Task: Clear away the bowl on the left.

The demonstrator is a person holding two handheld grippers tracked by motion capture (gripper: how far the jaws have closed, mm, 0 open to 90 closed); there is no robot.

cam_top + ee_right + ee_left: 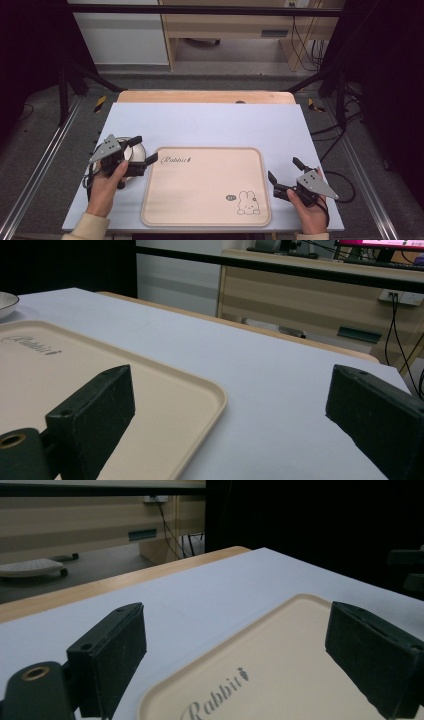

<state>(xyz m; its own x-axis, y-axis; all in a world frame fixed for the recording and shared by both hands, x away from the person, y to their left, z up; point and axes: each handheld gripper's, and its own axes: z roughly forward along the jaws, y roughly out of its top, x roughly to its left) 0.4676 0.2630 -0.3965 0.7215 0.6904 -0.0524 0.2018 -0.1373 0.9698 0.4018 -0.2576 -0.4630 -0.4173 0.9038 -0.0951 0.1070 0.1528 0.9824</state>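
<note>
Two forearms are coming in from the near edge in the high view, each hand gripping a claw. Beneath them the pale blue surface (210, 122) is spreading across the wooden top, and the beige tray (205, 192) is lying flat on it at the near middle, its "Rabbit" lettering at the far left corner and a small rabbit drawing at the near right corner. Nothing is lying in the tray.

Over at the tray's left, the left claw (142, 154) is hovering with its jaws spread wide and released, nothing between them; in the left gripper view (235, 645) one jaw is hanging over the lettered corner of the tray and the other over the bare surface. A white bowl (134, 150) is sitting just under and behind this claw, beside the tray's left edge.

At the tray's right, the right claw (285, 176) is likewise standing released and empty (230, 410), pointing toward the tray's right rim without touching it.
</note>
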